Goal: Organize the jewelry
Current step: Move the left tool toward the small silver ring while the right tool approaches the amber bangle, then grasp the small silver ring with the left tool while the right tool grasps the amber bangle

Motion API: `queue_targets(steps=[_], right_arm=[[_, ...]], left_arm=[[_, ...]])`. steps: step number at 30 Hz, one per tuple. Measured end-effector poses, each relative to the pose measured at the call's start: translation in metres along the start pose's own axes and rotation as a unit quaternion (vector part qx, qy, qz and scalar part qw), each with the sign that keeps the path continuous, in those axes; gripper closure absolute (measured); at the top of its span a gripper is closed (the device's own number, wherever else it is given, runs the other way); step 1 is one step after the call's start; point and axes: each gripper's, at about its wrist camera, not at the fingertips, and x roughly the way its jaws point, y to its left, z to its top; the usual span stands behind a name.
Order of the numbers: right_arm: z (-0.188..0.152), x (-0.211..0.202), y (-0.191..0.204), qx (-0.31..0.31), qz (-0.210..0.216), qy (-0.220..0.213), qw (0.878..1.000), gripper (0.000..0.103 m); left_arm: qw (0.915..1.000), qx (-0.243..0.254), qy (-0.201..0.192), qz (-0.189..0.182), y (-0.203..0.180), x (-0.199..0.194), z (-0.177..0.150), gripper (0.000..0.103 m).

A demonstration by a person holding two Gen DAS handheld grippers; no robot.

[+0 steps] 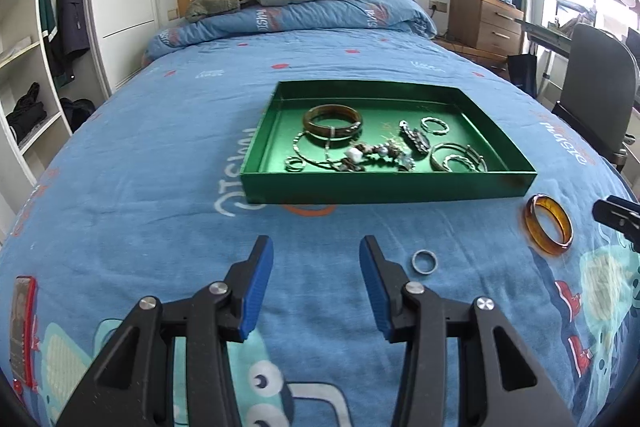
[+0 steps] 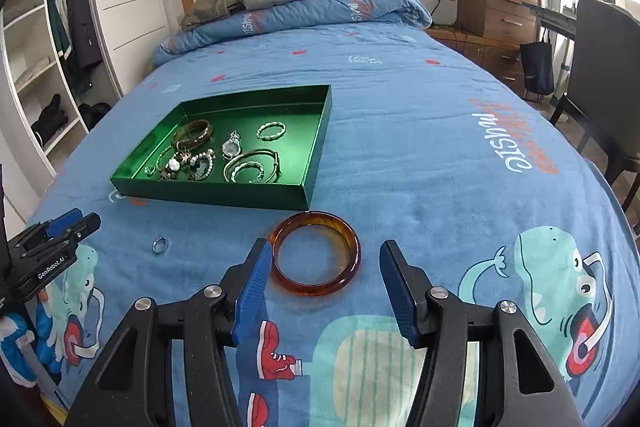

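A green tray [image 1: 384, 189] [image 2: 224, 197] lies on the bed and holds several bangles, a watch and beaded pieces. An amber bangle [image 1: 549, 225] [image 2: 316, 253] lies flat on the bedspread in front of the tray. A small silver ring [image 1: 425, 261] [image 2: 160, 245] lies on the bedspread too. My left gripper [image 1: 316, 255] is open and empty, the ring just right of its right finger. My right gripper [image 2: 326, 259] is open, its fingers either side of the amber bangle's near half, left fingertip [image 2: 262, 259] close to it.
The bed has a blue cartoon bedspread [image 1: 160, 167], with a rolled duvet and coats at the headboard. A red phone [image 1: 22, 327] lies at the left. A wardrobe stands left; a wooden drawer unit [image 2: 496, 11] and a dark chair [image 2: 604, 67] stand right.
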Motion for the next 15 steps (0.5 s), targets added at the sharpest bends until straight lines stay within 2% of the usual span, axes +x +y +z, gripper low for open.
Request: queue_targets(steps=[5, 15], right_arm=[[-0.001, 0.015, 0.004, -0.013, -0.01, 0.015, 1.0, 0.047], [0.0, 0.028, -0.003, -0.018, -0.01, 0.018, 1.0, 0.047]], left_arm=[[0.9998, 0.001, 0.004, -0.021, -0.009, 0.013, -0.008, 0.059], [0.9993, -0.012, -0.007, -0.035, -0.009, 0.025, -0.013, 0.052]])
